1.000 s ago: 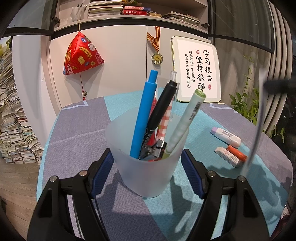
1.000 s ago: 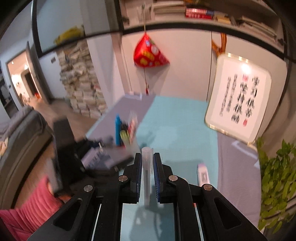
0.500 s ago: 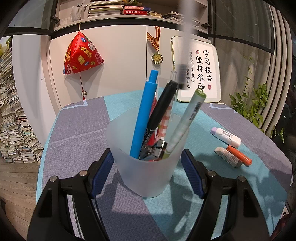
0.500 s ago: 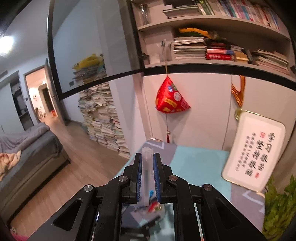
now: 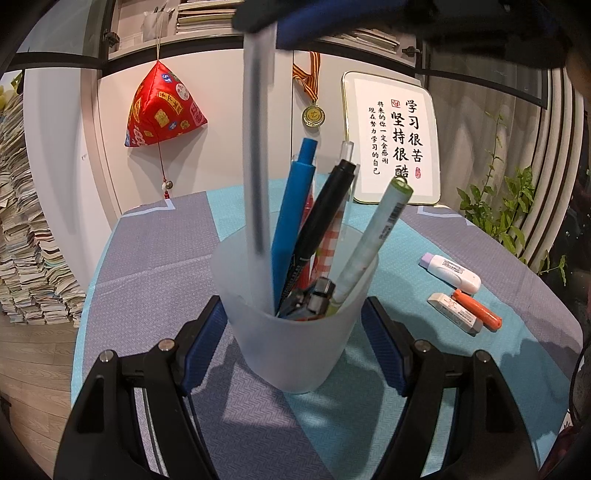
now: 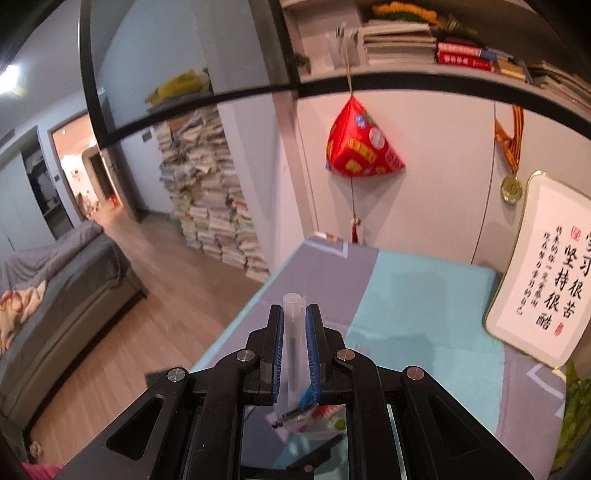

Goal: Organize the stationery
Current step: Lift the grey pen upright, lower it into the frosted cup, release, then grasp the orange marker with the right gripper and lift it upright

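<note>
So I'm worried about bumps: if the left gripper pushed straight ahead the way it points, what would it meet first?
The frosted translucent plastic pen cup; the left gripper already has its blue pads against the cup's sides.

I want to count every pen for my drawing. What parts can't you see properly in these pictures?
- Left wrist view: the lower ends of the pens are hidden by the frosted cup.
- Left wrist view: the right tongs are blurred and cut off by the top edge.
- Right wrist view: the clear pen has its lower end hidden behind the tongs.
- Left wrist view: the white eraser has print too small to read.
</note>
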